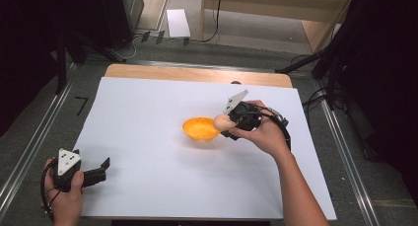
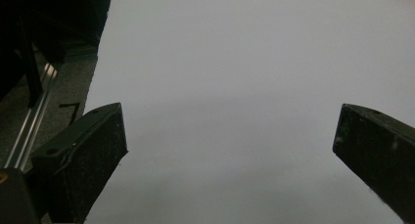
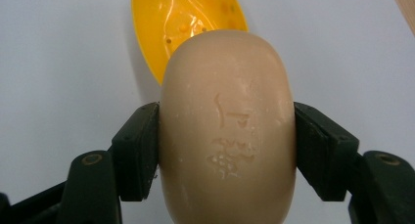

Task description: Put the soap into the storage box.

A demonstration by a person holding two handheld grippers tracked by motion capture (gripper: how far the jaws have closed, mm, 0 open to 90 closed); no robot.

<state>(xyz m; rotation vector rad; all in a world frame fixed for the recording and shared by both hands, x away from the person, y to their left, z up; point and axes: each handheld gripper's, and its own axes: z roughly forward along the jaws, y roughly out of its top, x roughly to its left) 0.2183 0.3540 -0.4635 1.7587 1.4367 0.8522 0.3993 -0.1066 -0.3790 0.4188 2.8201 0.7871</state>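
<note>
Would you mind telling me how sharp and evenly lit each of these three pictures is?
High view: soft overall, dark surroundings, the white table sheet bright. Left gripper view: hazy, the sheet shading grey, left tongs dark. Right gripper view: the soap sharp enough to show its stamp, a glossy highlight on the orange bowl.

- A white sheet (image 1: 162, 181) covered most of my table.
- A wooden tabletop edge (image 1: 197, 74) showed along its far side.
- A white box (image 1: 178, 22) lay on the floor beyond.
- Black cables (image 1: 215, 18) trailed near it.
</note>
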